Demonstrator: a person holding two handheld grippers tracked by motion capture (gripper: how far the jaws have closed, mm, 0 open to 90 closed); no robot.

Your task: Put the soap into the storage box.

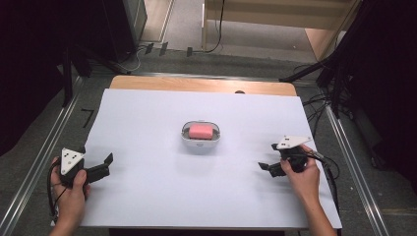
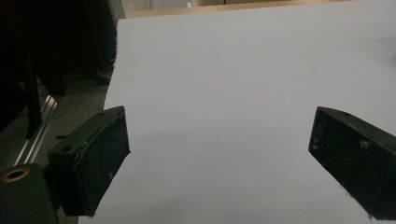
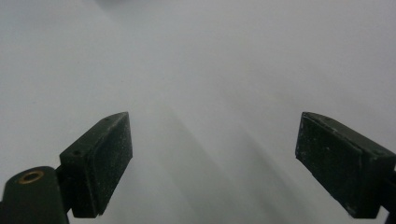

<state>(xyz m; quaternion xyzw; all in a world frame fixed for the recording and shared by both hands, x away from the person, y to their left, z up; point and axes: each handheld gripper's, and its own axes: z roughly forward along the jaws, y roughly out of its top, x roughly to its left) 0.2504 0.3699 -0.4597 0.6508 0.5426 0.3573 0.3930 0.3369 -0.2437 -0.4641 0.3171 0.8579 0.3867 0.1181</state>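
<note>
I hold my left tool (image 1: 101,166) low near the worktop's (image 1: 147,196) left edge, toward the near corner, and my right tool (image 1: 270,160) near the right edge, about level with it. Both have their jaws spread wide apart with nothing between them; in the left gripper view and the right gripper view the black pads frame only bare white surface. I judge I keep them out at the sides like this so the middle stays free and either one can go in without crossing the other.

The thing I am after is the pink soap (image 1: 200,131), which lies in the white dish (image 1: 185,136) at the middle of the worktop, a little nearer the far edge than the near one. It sits flat inside the dish's rim, so the dish keeps it from sliding, and the raised wall means I would likely have to come down from above rather than sweep in level.

Room is generous. White surface runs open from each tool to the dish, with nothing in the way, and both tools are well apart from it. The left tool is just beside the left edge, where the sheet ends and a metal rail (image 1: 39,162) runs alongside, so I would move inward, not outward. Behind the dish, a strip of bare wood (image 1: 196,84) marks the far edge.
</note>
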